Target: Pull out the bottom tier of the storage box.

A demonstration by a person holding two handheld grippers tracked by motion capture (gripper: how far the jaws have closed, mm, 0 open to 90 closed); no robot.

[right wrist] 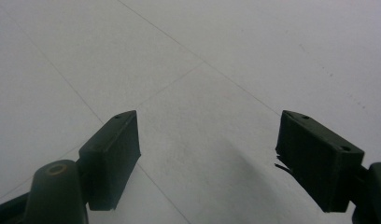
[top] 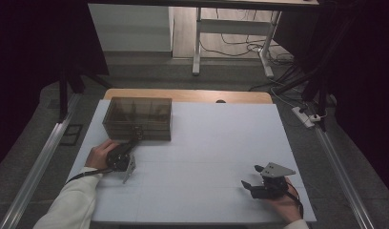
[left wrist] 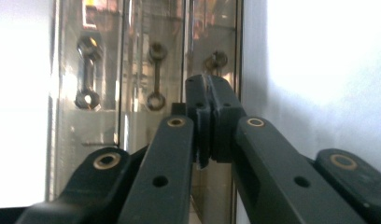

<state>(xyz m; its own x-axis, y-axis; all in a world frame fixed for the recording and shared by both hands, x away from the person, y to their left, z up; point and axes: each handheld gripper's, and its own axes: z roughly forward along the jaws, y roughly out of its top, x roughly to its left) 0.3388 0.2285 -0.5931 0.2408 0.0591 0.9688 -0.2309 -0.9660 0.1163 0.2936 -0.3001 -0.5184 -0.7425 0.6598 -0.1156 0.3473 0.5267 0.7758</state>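
A person's left gripper (top: 133, 141) meets the front face of a smoky, see-through drawer box (top: 138, 117) in the left-centre of the high view, the box sitting at the far left part of the white counter (top: 211, 143). In the left gripper view the two black jaws stand pressed together at the frame's middle, their tips level with the rightmost of three small metal drawer handles (left wrist: 215, 60). Whether the pads pinch that handle or merely sit shut in front of it cannot be told, since the jaws cover the spot. The gripper is rolled onto its side, which would account for the drawer fronts running as upright bands in its own camera; that roll looks chosen so the jaws can straddle a slim pull. The hand (top: 101, 153) behind it lies low on the counter, in line for a straight pull toward the person.

At the lower right of the high view the right gripper (top: 250, 185) rests near the counter's front edge, well apart from the box. Its jaws are spread wide over bare white surface with nothing between them, apparently parked clear of the drawer's path while the left does the work.
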